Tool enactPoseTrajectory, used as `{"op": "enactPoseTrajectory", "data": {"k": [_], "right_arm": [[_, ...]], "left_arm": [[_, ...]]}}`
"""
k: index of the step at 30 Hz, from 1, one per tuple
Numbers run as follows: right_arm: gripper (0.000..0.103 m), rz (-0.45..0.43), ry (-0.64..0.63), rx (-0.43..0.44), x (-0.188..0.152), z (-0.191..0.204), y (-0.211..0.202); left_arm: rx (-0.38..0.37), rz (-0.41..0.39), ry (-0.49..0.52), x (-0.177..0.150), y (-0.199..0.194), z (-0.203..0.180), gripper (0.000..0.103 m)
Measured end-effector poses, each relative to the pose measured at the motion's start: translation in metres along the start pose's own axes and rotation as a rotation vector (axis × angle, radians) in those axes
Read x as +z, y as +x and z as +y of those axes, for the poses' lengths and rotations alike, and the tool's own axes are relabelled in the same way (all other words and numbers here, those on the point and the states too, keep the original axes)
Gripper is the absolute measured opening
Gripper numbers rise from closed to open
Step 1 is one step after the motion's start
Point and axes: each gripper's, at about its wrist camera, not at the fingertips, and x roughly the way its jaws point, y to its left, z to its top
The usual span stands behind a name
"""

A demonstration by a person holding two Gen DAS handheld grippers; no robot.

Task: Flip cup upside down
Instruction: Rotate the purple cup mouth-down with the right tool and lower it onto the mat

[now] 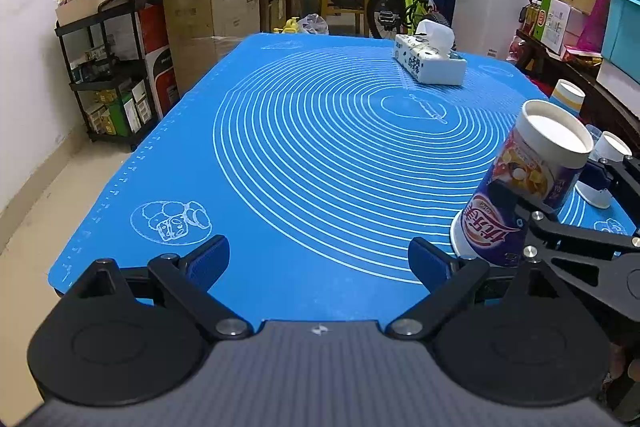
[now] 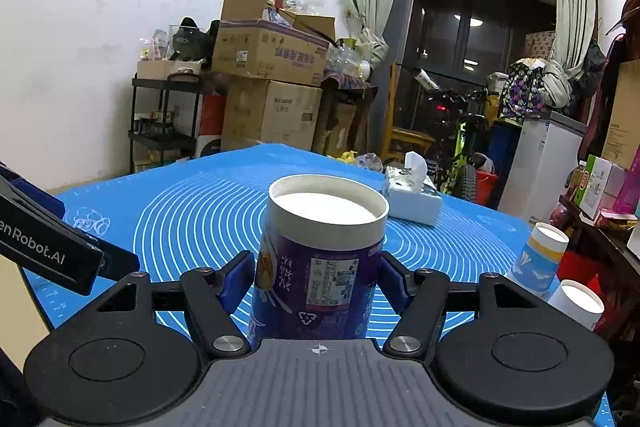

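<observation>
Gripping the purple cup [image 2: 320, 259] level, right claw [image 2: 318, 281]; left claw [image 1: 320, 261] hangs spread wide, empty.

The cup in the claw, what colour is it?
Purple cup, white base; best in the right wrist view.

Each tool [image 2: 320, 279] is black with blue pads [image 2: 236, 283], silver screws, apparently ribbed grey housing.

Three paper cups stand on one blue mat [image 2: 192, 203]: a purple printed cup [image 2: 320, 267] at centre frame, a blue-and-yellow cup [image 2: 540, 259] at right, and a plain white cup [image 2: 578, 305] at lower right. One tissue box [image 2: 414, 197] sits right of centre. Two grippers appear: right gripper [image 2: 318, 281] and left gripper [image 1: 318, 261].
</observation>
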Motion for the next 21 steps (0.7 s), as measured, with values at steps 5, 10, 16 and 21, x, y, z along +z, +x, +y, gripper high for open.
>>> {"op": "enactPoseTrajectory", "data": {"k": [5,10,16,21], "right_arm": [[0.081,0.008,0.029,0.031,-0.001,-0.006,-0.009],[0.090,-0.005,0.074,0.012,-0.003,-0.021,-0.031],[0.091,-0.003,0.143,-0.022,-0.007,-0.045,-0.061],[0.091,0.037,0.173,-0.036,-0.012,-0.057,-0.081]], "left_arm": [[-0.005,-0.013,-0.005,0.000,-0.006,-0.001,0.095],[-0.017,-0.022,-0.018,-0.001,-0.013,-0.003,0.095],[-0.052,-0.023,0.007,-0.007,-0.020,-0.020,0.095],[-0.093,-0.031,0.033,-0.015,-0.030,-0.039,0.095]]}}
